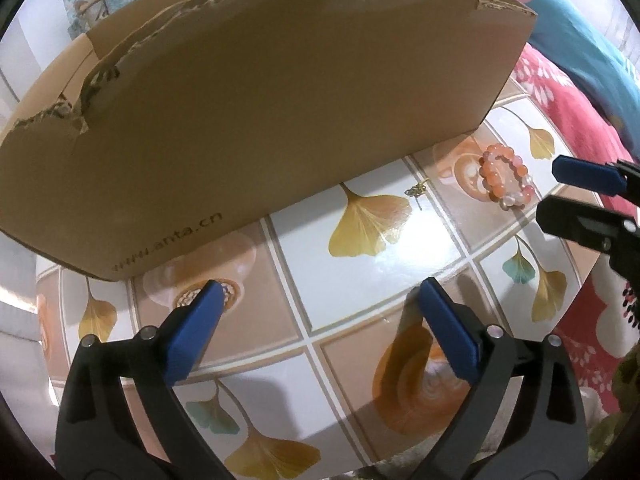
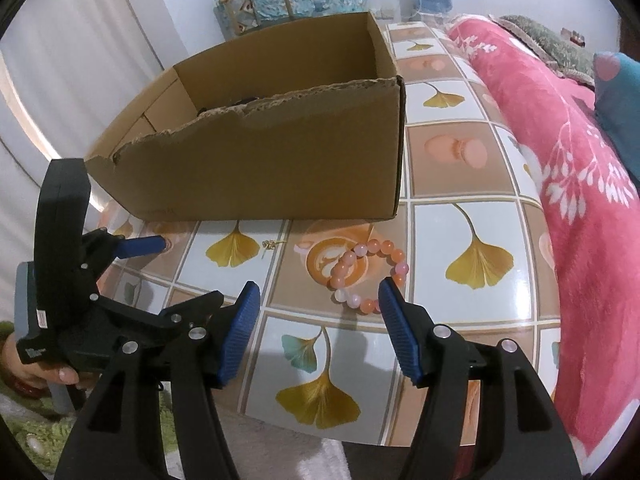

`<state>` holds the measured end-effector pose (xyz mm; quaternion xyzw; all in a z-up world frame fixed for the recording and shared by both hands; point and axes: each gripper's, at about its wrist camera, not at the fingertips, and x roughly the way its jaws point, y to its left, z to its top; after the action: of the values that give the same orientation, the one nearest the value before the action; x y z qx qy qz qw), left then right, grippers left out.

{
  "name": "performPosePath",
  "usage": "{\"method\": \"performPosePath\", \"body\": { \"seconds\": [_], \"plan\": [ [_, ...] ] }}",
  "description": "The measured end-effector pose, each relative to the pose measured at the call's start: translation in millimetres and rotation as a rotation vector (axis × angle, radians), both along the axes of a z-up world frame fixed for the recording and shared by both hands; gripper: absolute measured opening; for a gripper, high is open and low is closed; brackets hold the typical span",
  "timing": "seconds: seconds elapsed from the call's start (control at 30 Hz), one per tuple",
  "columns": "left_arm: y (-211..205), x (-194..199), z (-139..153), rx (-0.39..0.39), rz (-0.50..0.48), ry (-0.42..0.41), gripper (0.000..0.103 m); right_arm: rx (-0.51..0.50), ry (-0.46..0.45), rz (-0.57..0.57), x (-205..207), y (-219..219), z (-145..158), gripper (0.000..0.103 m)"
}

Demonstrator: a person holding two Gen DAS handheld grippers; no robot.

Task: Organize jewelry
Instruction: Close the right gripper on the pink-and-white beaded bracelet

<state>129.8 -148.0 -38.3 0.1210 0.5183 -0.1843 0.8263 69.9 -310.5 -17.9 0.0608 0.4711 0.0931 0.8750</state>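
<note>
Beads of the orange bracelet (image 2: 362, 274) are lying on the desk (image 2: 460, 184), just ahead of the right gripper (image 2: 318, 300), toward one o'clock; its jaws are standing apart, empty. Left gripper (image 1: 320, 292) is gaping wide over bare desk, bracelet at two o'clock.

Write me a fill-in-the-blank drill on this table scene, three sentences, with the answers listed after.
1. The bead bracelet lies on the table, outside the ____ box.
2. The leaves printed on the table covering are mostly ____ in colour.
3. Neither the left tongs nor the right tongs grip anything; both stand ____.

Missing words: cardboard; yellow; open
</note>
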Motion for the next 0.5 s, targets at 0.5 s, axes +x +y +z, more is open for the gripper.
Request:
{"method": "performPosePath", "body": {
  "seconds": [0.5],
  "plan": [
    [-9, -10, 4, 0.030, 0.021, -0.035, 0.096, -0.022, -0.047, 0.011, -6, 6, 1, 0.072]
  ]
}}
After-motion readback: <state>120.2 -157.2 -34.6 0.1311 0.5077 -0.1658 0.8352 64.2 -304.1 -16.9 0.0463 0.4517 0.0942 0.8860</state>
